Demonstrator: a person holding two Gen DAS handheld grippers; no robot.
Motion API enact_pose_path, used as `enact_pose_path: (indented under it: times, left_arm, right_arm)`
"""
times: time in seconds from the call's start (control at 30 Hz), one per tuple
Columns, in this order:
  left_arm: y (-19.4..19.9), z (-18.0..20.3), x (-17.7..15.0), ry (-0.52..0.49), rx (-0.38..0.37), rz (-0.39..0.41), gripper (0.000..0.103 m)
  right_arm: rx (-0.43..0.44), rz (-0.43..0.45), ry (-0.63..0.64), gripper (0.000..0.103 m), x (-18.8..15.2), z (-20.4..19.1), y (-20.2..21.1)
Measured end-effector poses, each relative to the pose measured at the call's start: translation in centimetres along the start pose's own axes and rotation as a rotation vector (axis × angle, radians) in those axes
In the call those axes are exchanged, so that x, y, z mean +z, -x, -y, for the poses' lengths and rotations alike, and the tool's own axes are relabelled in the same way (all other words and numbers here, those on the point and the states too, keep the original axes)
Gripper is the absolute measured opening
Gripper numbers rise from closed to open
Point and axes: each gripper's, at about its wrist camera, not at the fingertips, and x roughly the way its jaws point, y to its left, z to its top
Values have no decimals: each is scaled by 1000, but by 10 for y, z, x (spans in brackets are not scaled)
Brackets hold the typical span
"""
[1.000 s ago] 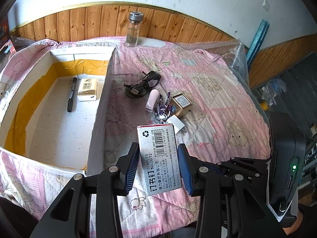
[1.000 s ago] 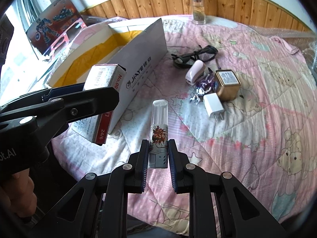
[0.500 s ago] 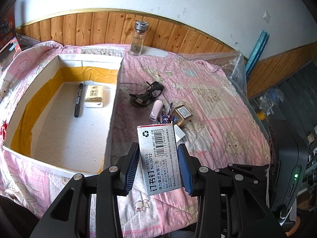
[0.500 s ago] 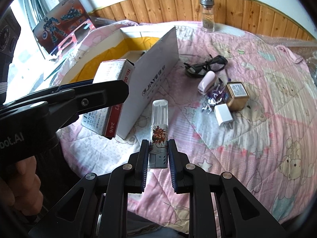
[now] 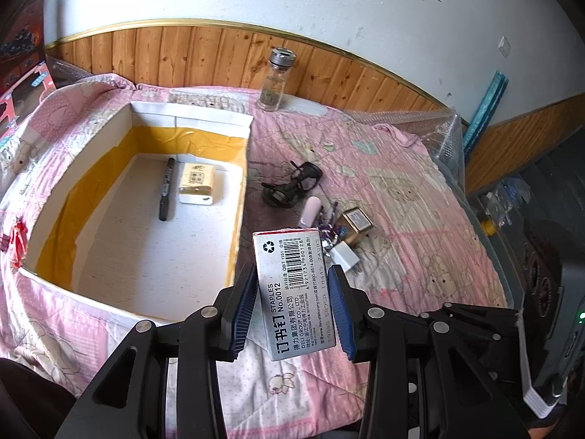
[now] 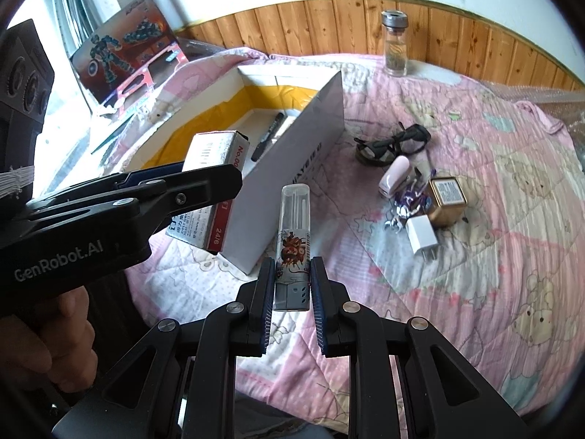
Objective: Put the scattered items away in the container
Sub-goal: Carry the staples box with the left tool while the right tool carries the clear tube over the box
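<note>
The grey-and-red cardboard box of staples (image 5: 294, 289), pinched flat between the blue pads of the left gripper (image 5: 292, 303), has been lifted higher over the last second and now hangs in the air near the open white cardboard box with yellow-taped inner walls (image 5: 65, 219), just outside its near right corner rather than over the floor of it. Over the same second the right gripper (image 6: 291, 294) has risen too, clamped on the lower end of a clear plastic tube with a printed cartoon label (image 6: 294, 241), which points forward towards the box's tall right wall (image 6: 292, 168). Both loads therefore look ready for delivery, and the height gained should let each pass over a wall instead of striking it. That right wall stands highest and lies between both grippers and the interior, so it is the edge to clear. Inside, a black marker pen (image 5: 166, 190) and a small cream packet (image 5: 197, 183) lie side by side near the far wall, leaving most of the white floor free. On the pink quilt (image 5: 402, 197) well to the right, dark goggles (image 5: 290, 183), a pale pink case (image 6: 393, 175), a gold square tin (image 6: 446, 199) and a white plug charger (image 6: 422, 234) wait in a close cluster.
</note>
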Motion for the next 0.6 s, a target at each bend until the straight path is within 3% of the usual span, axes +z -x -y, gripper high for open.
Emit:
enact_pose_path:
  times: [0.6]
  left_arm:
    - [29,-32,15,62,-14,71,41]
  right_arm:
    - [17,19,53,20,21,-28,-2]
